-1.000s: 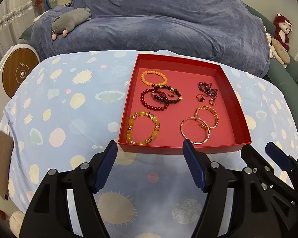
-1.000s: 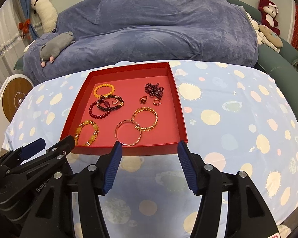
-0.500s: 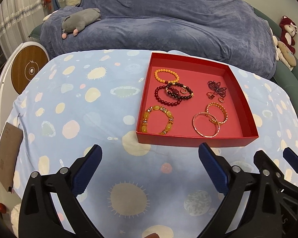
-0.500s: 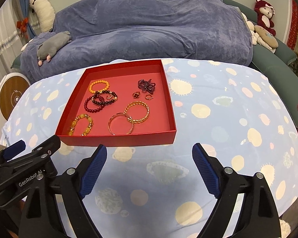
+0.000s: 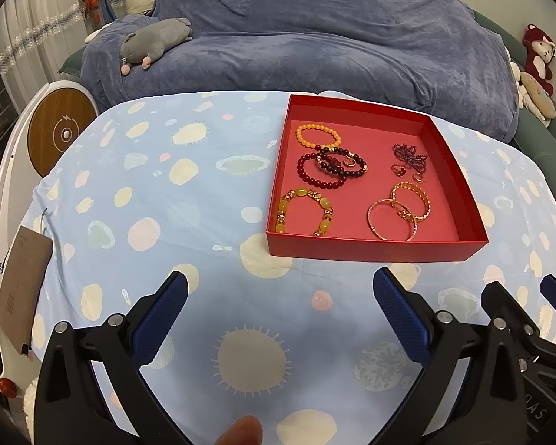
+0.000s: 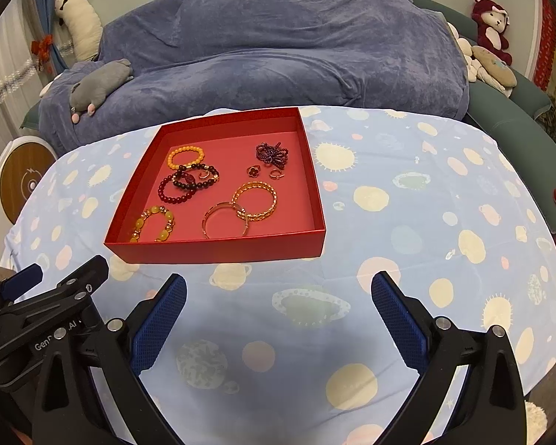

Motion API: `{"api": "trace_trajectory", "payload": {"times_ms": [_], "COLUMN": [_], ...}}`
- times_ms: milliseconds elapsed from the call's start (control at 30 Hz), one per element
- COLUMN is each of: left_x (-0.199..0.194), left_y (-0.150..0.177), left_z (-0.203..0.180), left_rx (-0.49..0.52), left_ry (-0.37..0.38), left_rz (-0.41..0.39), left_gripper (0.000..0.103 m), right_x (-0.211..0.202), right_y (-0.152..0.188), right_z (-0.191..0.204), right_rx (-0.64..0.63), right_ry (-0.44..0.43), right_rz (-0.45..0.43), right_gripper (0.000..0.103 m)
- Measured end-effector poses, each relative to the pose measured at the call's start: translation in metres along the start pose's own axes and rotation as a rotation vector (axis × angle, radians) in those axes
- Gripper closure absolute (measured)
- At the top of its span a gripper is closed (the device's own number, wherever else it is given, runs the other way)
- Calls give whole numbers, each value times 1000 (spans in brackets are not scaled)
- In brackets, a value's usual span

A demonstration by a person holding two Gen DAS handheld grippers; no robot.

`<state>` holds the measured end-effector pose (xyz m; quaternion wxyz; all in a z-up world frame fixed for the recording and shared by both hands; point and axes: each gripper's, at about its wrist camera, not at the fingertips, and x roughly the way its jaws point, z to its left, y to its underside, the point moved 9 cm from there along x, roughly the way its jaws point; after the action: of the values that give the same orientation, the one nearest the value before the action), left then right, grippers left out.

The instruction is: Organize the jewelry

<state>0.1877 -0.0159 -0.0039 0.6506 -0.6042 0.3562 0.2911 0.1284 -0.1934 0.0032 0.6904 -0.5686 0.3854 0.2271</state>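
- A shallow red tray (image 5: 370,250) sits on the table, towards its far edge and well clear of the near one; nothing touches its walls from outside.
- Inside the tray, an orange bead bracelet (image 5: 318,135) lies near the far left corner, with a dark red bead bracelet (image 5: 317,174) and a darker one (image 5: 343,161) overlapping just in front of it.
- A yellow stone bracelet (image 5: 304,212) lies in the near left corner; two gold bangles (image 5: 400,211) overlap near the middle of the near wall.
- A purple beaded piece (image 6: 272,154) rests towards the far right, with two small rings (image 6: 265,172) just in front of it.
- The left gripper (image 5: 280,296) hovers over bare cloth short of the tray's near wall, jaws spread wide with nothing between them.
- The right gripper (image 6: 278,296) hangs beside it, on the near side of the tray; its jaws are opening, already wide, with only cloth showing between them.
- The table carries a pale blue cloth (image 6: 407,222) printed with cream suns, planets and pink dots, creased lightly.
- Behind the table's far edge stands a sofa under a blue-grey throw (image 6: 278,48), with a grey plush animal (image 6: 100,83) on its left part.
- A red plush toy (image 6: 491,24) sits at the sofa's right end.
- A white device with a round wooden disc (image 5: 61,131) stands off the table's left edge.
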Motion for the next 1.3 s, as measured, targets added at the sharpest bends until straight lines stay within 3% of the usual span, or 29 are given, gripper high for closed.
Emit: {"api": "trace_trajectory", "payload": {"times_ms": [1300], "left_x": [-2], "left_y": [5], "left_z": [3], "left_rx": [-2], "left_ry": [-17], "left_rz": [7], "left_gripper": [7], "right_x": [-3], "right_y": [4], "right_z": [-2], "right_rx": [0], "right_ry": [14], "right_rz": [-4], "right_gripper": [7]}}
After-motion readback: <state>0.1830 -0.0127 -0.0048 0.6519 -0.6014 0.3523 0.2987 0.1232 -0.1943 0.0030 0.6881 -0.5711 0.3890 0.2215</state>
